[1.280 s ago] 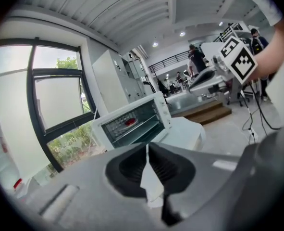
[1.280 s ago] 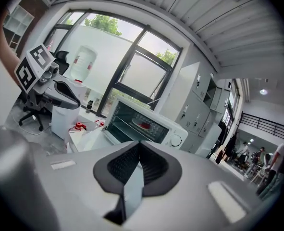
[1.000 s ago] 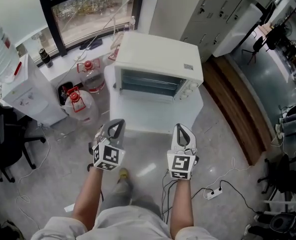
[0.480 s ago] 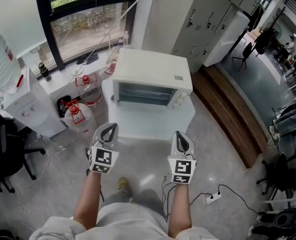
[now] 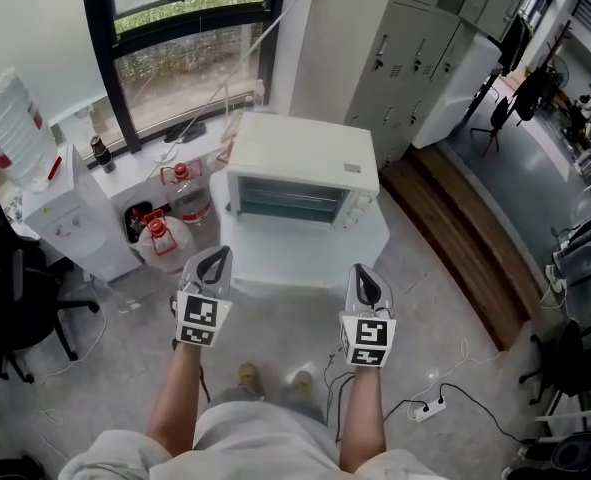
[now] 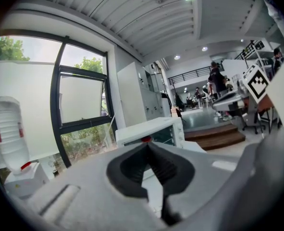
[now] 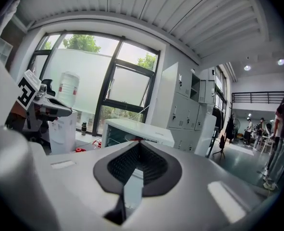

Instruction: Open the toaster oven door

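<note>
White toaster oven (image 5: 300, 173) sits on a white table (image 5: 305, 255) ahead of me, below the window (image 5: 180, 58). Its glass door faces me and looks shut. My left claw (image 5: 214, 258) and right claw (image 5: 366, 276) hang side by side in front of the table, well short of the oven. Both have their jaws pressed together with nothing between them. Red-capped water jugs (image 5: 165, 240) stand left of the table.

Toaster oven (image 5: 300, 158) on table (image 5: 305, 256), jugs (image 5: 163, 240) left
</note>
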